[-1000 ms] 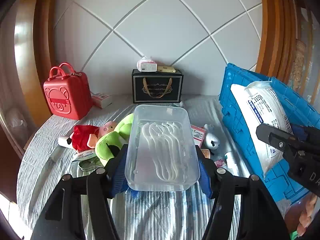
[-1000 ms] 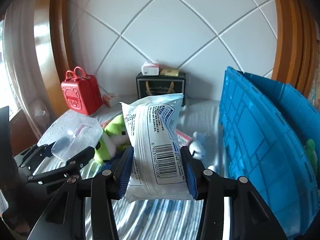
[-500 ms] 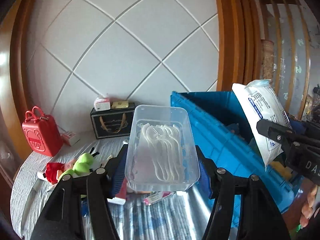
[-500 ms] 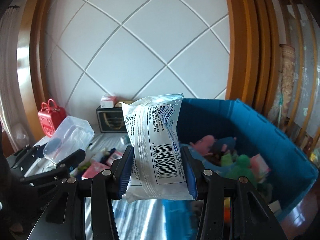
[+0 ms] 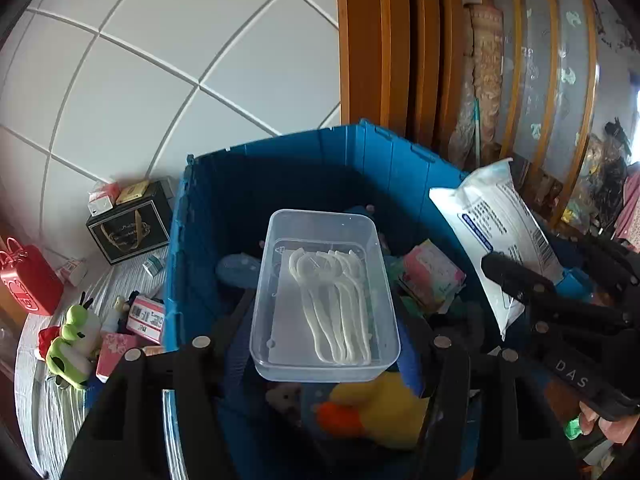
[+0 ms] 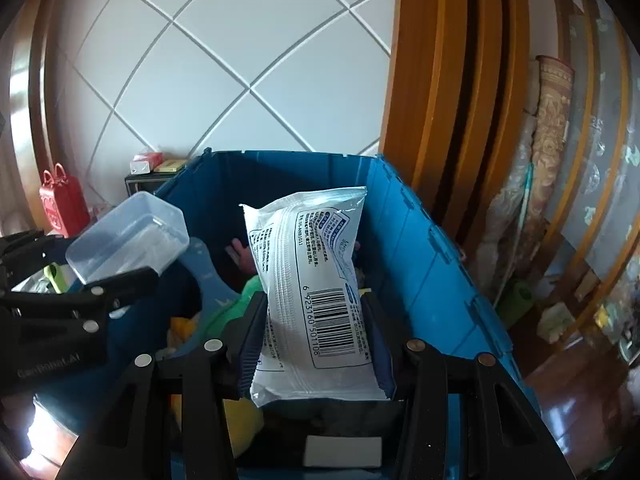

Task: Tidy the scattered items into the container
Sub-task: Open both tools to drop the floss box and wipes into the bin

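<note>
Clear rectangular plastic box of white floss picks (image 5: 325, 296) is clamped between my left gripper (image 5: 320, 344) pads, held over the open blue plastic crate (image 5: 392, 160). White sealed plastic packet with a barcode (image 6: 316, 292) is pinched upright in my right gripper (image 6: 314, 344), also above the crate. Below the left jaws: a yellow plush duck with orange beak (image 5: 376, 408) inside the crate. To the left of the left gripper, outside the crate: green plush toy (image 5: 72, 344), red handbag-shaped case (image 5: 28, 280), black gift box (image 5: 128, 228) on the striped cloth (image 5: 60, 412).
</note>
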The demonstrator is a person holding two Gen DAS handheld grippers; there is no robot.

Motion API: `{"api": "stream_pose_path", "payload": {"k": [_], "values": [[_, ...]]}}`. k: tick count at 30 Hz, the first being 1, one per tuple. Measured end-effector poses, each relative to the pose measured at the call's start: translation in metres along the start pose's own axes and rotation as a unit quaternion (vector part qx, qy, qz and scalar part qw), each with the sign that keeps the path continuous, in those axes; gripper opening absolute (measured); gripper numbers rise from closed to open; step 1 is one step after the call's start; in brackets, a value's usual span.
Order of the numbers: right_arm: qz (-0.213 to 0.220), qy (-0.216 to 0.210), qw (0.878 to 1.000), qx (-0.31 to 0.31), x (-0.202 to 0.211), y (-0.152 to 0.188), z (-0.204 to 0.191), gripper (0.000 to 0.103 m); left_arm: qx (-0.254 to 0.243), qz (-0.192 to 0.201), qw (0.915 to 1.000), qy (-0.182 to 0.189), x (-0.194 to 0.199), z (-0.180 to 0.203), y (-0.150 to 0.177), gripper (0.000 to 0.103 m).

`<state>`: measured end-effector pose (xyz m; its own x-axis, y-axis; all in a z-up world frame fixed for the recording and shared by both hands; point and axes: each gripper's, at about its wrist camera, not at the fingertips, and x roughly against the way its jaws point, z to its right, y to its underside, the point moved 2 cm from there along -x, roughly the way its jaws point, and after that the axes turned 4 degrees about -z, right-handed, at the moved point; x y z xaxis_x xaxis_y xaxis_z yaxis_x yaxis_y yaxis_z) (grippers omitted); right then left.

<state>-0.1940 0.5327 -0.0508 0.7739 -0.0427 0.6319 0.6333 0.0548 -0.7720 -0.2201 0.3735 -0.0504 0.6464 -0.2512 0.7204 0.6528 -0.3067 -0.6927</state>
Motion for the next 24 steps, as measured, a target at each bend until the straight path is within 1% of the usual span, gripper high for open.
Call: {"api": "stream_pose_path", "payload": {"k": [2,5,8,11,16,19,22,24], "values": [[-0.009,-0.012,1.0,-0.005,-0.009,0.007,0.01,0.046,0.002,-0.028,0.9996,0.007,-0.014,0.01,0.006,0.061],[-0.036,-0.025,0.999,-0.002,-0.024,0.017,0.018,0.046,0.005,-0.061,0.9981,0.005,-0.029,0.027,0.009,0.061],[-0.056,-0.03,0.998,-0.003,-0.035,0.024,0.021,0.046,0.01,-0.083,0.9965,-0.002,-0.038,0.034,0.009,0.061],[-0.064,-0.036,0.997,-0.009,-0.04,0.026,0.026,0.046,0.022,-0.097,0.995,0.001,-0.04,0.036,0.011,0.061],[-0.072,-0.04,0.997,-0.01,-0.048,0.031,0.029,0.046,0.028,-0.093,0.9953,0.0,-0.038,0.035,0.016,0.061],[-0.071,-0.031,0.997,-0.01,-0.046,0.03,0.03,0.049,0.027,-0.09,0.9956,0.004,-0.04,0.035,0.016,0.063],[-0.071,-0.027,0.997,-0.017,-0.046,0.029,0.036,0.055,0.028,-0.081,0.9963,0.001,-0.039,0.033,0.014,0.067],[-0.071,-0.022,0.997,-0.018,-0.046,0.03,0.039,0.067,0.028,-0.077,0.9966,-0.002,-0.038,0.034,0.014,0.07]]}}
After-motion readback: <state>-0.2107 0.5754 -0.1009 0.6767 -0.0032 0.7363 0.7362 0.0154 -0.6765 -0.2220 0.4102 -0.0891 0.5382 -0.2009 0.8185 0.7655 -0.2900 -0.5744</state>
